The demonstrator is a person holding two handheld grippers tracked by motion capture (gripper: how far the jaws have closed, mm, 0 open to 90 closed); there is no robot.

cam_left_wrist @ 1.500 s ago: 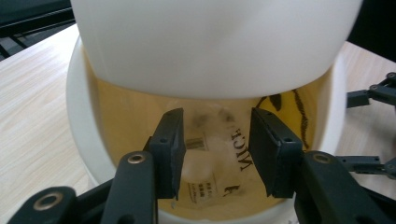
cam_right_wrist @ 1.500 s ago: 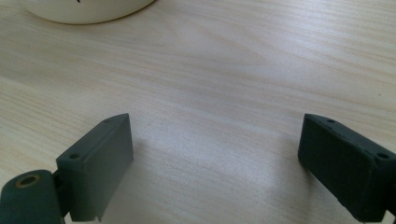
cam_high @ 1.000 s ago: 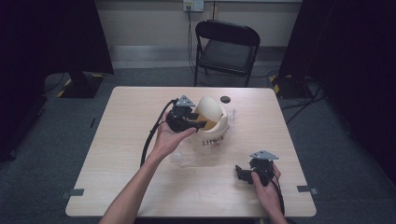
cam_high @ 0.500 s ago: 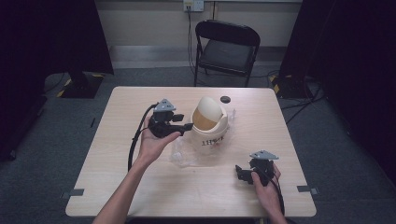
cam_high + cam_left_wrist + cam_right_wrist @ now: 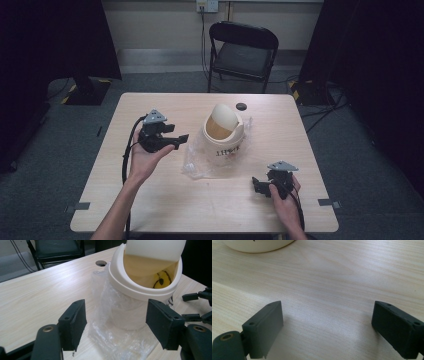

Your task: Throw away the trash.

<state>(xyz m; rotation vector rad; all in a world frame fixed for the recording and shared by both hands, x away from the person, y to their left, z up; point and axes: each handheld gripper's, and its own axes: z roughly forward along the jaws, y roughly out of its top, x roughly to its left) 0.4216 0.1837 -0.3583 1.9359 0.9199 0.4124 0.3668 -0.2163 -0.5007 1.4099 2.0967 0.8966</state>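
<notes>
The left gripper [image 5: 181, 140] has backed away from the little white bin [image 5: 223, 134]. Its fingers have just been opening, with nothing between them. The right gripper [image 5: 257, 184] rests on the desk [image 5: 150, 200].

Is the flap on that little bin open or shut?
Open: the swing lid is tipped up on the bin, baring its yellowish inside with something yellow and black in it.

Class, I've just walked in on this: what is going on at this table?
A person works at a wooden table with a claw in each hand. The left claw is beside a small cream swing-lid bin that stands on a crumpled clear plastic bag; its jaws have just been opening, with nothing between them. The right claw rests open near the table's front edge.
</notes>
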